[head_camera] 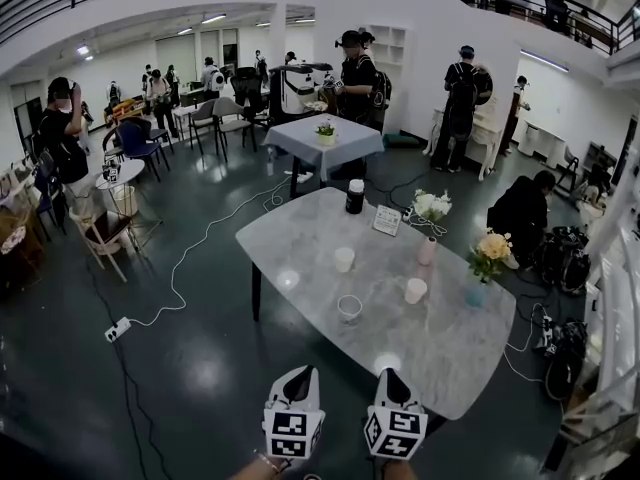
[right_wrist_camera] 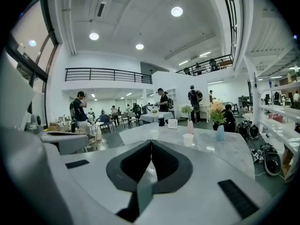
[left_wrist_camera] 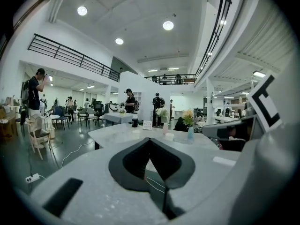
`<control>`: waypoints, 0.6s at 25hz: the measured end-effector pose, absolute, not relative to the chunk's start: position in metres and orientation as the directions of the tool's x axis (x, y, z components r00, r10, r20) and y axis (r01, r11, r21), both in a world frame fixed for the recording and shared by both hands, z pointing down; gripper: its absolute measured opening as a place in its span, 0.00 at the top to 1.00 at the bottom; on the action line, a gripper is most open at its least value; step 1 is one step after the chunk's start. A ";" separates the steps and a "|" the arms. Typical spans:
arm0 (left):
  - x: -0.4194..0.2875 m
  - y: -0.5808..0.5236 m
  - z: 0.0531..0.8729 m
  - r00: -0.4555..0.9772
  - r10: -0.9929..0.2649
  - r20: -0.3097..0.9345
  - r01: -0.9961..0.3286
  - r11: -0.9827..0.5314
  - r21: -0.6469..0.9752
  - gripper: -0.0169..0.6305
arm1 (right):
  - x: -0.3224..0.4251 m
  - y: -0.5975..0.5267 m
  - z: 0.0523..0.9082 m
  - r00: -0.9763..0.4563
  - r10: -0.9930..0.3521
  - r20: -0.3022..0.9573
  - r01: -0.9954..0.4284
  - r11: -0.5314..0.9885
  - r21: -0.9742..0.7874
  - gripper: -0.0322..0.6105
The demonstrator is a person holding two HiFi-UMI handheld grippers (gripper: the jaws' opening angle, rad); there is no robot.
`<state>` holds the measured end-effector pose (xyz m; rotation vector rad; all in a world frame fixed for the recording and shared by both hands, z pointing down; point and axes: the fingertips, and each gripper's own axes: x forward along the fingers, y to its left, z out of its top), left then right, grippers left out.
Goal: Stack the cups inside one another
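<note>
On the marble table [head_camera: 300, 230] stand two white cups [head_camera: 344, 259] [head_camera: 415, 290] and a clear cup [head_camera: 349, 308], all apart from one another. My left gripper [head_camera: 306, 370] and right gripper [head_camera: 387, 372] hover side by side at the table's near edge, well short of the cups. Both are shut with nothing between the jaws. In the left gripper view the left gripper [left_wrist_camera: 150, 139] points at the table, with a white cup [left_wrist_camera: 169, 136] far ahead. In the right gripper view the right gripper [right_wrist_camera: 151, 141] faces a white cup [right_wrist_camera: 188, 139].
Also on the table are a pink vase [head_camera: 427, 251], a blue vase with yellow flowers [head_camera: 478, 293], white flowers [head_camera: 431, 205], a black jar [head_camera: 355, 196] and a small card [head_camera: 387, 219]. Cables [head_camera: 190, 258] lie on the dark floor. People, chairs and another table [head_camera: 325, 146] stand behind.
</note>
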<state>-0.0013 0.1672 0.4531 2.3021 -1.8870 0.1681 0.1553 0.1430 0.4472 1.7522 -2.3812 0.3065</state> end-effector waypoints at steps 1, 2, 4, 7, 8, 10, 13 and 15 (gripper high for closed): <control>0.000 0.163 0.456 0.199 -0.961 0.192 -0.980 -0.193 0.049 0.98 | 0.157 0.139 0.449 -0.294 -0.921 0.257 -0.956 0.287 -0.068 0.94; 0.001 0.159 0.458 0.199 -0.961 0.193 -0.980 -0.193 0.047 0.98 | 0.158 0.136 0.451 -0.293 -0.920 0.260 -0.956 0.284 -0.070 0.94; 0.003 0.151 0.459 0.201 -0.960 0.196 -0.980 -0.197 0.041 0.98 | 0.162 0.129 0.454 -0.289 -0.919 0.269 -0.957 0.278 -0.078 0.94; 0.004 0.141 0.459 0.209 -0.956 0.204 -0.978 -0.206 0.036 0.98 | 0.165 0.121 0.459 -0.281 -0.917 0.282 -0.960 0.267 -0.088 0.94; 0.004 0.137 0.460 0.210 -0.956 0.204 -0.978 -0.207 0.038 0.98 | 0.166 0.118 0.459 -0.279 -0.917 0.284 -0.960 0.265 -0.089 0.94; 0.002 0.131 0.461 0.211 -0.956 0.202 -0.977 -0.206 0.045 0.98 | 0.165 0.113 0.460 -0.275 -0.917 0.289 -0.961 0.260 -0.091 0.94; 0.001 0.121 0.464 0.221 -0.952 0.210 -0.975 -0.215 0.053 0.98 | 0.165 0.104 0.464 -0.265 -0.916 0.300 -0.964 0.250 -0.090 0.94; -0.001 0.112 0.467 0.228 -0.951 0.211 -0.974 -0.221 0.055 0.98 | 0.164 0.096 0.467 -0.257 -0.916 0.307 -0.966 0.241 -0.091 0.94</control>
